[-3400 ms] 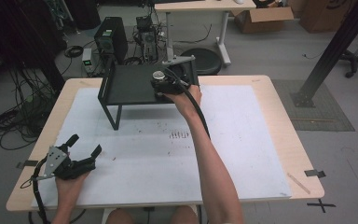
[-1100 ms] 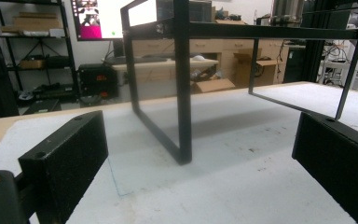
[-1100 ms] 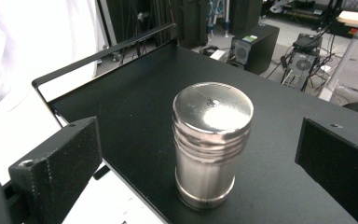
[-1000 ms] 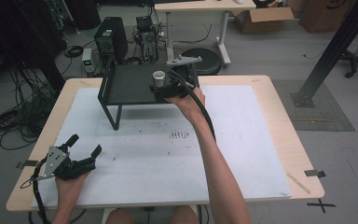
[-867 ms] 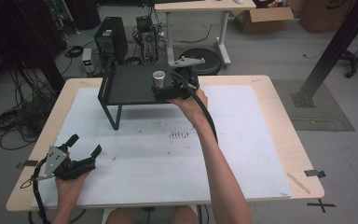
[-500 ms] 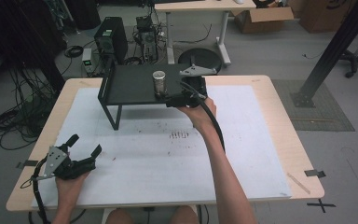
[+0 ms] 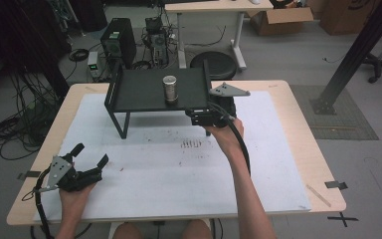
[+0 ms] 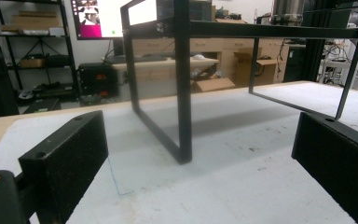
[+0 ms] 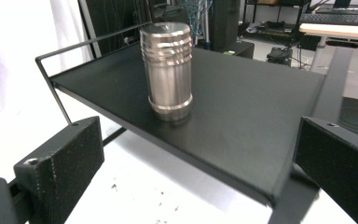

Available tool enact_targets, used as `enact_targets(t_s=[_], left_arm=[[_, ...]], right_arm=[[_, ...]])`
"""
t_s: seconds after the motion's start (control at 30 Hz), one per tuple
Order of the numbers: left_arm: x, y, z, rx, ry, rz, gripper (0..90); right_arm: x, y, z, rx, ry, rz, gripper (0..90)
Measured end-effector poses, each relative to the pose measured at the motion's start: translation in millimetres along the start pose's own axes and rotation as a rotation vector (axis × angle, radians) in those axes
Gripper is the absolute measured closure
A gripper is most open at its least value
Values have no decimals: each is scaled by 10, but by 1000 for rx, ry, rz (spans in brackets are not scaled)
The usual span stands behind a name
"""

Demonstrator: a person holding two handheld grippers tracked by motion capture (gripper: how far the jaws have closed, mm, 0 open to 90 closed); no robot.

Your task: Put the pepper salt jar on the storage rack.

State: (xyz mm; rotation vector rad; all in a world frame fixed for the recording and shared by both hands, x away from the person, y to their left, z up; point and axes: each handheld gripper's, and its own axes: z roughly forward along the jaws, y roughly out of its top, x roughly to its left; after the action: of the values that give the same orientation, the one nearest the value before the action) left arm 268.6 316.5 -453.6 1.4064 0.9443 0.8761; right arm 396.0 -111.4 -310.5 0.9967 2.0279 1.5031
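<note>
- Nearest the person, the left gripper [image 7: 87,162] rests on the white mat [image 7: 149,169] at the near left corner of the table [image 7: 298,129], jaws spread wide with nothing between them, well apart from the work.
- Further out, the right gripper [image 7: 195,115] sits just off the near right edge of the black shelf [image 7: 144,89], jaws apart and holding nothing.
- Through the right gripper view, the metal canister [image 9: 166,70] stands upright on the shelf [image 9: 242,93], ahead of the open jaws and clear of both.
- The canister [image 7: 169,88] stands close to the shelf's front edge, so a clumsy approach looks like the main hazard: a jaw clipping its side could tip it or push it off onto the mat.
- The lower jaw also rides near the shelf's lip; catching it would likely jolt the light stand and topple the canister.
- Smooth ribbed metal may slip if gripped off-centre.
</note>
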Motion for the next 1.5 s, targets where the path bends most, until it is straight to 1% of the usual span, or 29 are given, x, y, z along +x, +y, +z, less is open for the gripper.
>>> enact_targets(t_s=[0.17, 0.3, 0.33, 0.37, 0.4, 0.43, 0.5, 0.53, 0.6, 0.63, 0.7, 0.73, 0.87, 0.9, 0.97, 1.0, 1.03, 1.13, 1.2, 1.23, 1.27, 1.3, 1.33, 1.4, 1.43, 1.47, 1.5], left_arm=[[0, -1, -1, -1, 1, 0, 39], [0, -1, -2, -2, 1, 1, 39], [0, -1, -2, -2, 1, 0, 39], [0, -1, -1, -2, 1, 0, 39], [-1, -1, -1, -2, 1, 0, 39], [0, 0, -1, -1, 0, 0, 40], [-1, -1, -1, -1, 1, 0, 39], [-1, -1, -1, -2, 0, 0, 39], [-1, -1, -2, -2, 1, 0, 39], [-1, -1, -2, -2, 1, 0, 40], [0, -1, -3, -2, 1, 1, 39], [0, -1, -3, -1, 1, 0, 39], [-1, -1, -3, -2, 1, 0, 40], [0, -1, -3, -2, 1, 0, 40], [0, -2, -4, -3, 1, 1, 40], [0, -2, -4, -3, 1, 1, 40], [0, -2, -4, -3, 1, 0, 40], [0, -2, -3, -3, 1, 0, 40], [-1, -2, -4, -4, 1, 0, 40], [0, -2, -4, -4, 1, 0, 40], [-1, -2, -3, -5, 1, -1, 40], [-1, -2, -3, -5, 1, -1, 40], [0, -2, -4, -3, 2, 0, 40], [0, -2, -4, -3, 1, 0, 40], [0, -2, -4, -4, 1, 0, 40], [0, -2, -4, -4, 1, 0, 40], [-1, -2, -4, -4, 1, -1, 40]], right_arm=[[-45, -121, -72, 5, -15, 7, 18], [-73, -217, -129, 22, -26, 8, 18], [-73, -217, -129, 22, -26, 8, 18], [-86, -274, -169, 24, -31, 9, 19], [-86, -274, -169, 24, -31, 9, 19], [-102, -335, -212, 23, -38, 15, 19], [-108, -358, -227, 22, -40, 18, 19], [-124, -426, -272, 15, -44, 28, 21], [-128, -457, -293, 11, -48, 30, 22], [-138, -518, -330, 4, -54, 32, 24], [-149, -584, -361, 2, -63, 33, 25], [-149, -584, -361, 2, -63, 33, 25], [-182, -725, -405, 4, -77, 51, 26], [-198, -793, -421, 10, -88, 58, 27], [-213, -855, -439, 16, -102, 60, 28], [-213, -855, -439, 16, -102, 60, 28], [-229, -914, -459, 20, -110, 69, 28], [-241, -961, -475, 22, -116, 73, 27], [-257, -1045, -505, 17, -127, 74, 28], [-257, -1045, -505, 17, -127, 74, 28], [-263, -1096, -525, 11, -134, 74, 30], [-263, -1096, -525, 11, -134, 74, 30], [-267, -1148, -541, 8, -138, 79, 31], [-268, -1166, -548, 7, -141, 82, 31], [-270, -1216, -569, 1, -148, 85, 32], [-270, -1216, -569, 1, -148, 85, 32], [-274, -1253, -586, 1, -156, 89, 32]])
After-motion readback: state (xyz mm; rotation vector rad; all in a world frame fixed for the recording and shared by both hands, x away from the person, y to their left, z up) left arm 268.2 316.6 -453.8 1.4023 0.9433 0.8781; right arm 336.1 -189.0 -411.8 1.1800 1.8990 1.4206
